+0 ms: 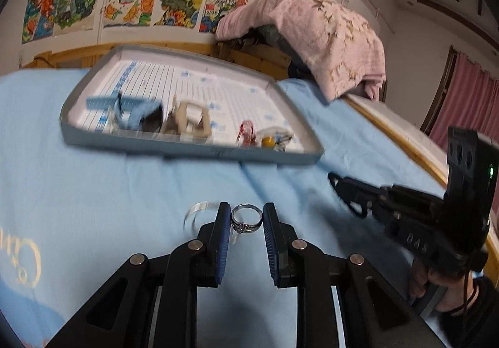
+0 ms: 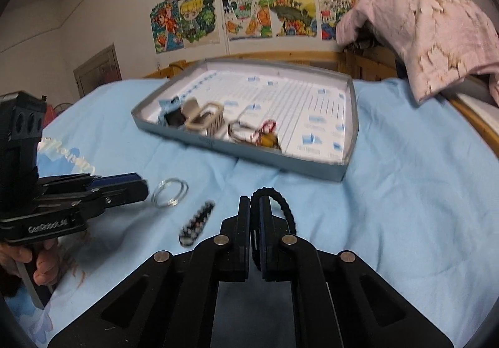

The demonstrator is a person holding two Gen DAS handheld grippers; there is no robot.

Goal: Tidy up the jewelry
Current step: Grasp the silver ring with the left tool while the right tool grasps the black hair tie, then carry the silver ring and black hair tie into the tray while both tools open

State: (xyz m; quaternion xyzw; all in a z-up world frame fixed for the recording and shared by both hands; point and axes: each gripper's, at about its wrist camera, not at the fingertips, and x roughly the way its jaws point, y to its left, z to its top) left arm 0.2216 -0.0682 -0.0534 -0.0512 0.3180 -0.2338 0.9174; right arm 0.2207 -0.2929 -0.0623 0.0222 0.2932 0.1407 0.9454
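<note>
Ring (image 1: 246, 218) sits between the fingers of my left gripper (image 1: 246, 223), pinched only by its thin edges (it could twist and drop on the sheet (image 1: 93, 185)). My right gripper (image 2: 255, 207) is pressed together on a black band (image 2: 285, 206) and is held low. Beyond lies the tray (image 1: 193, 146), already holding some pieces.
</note>
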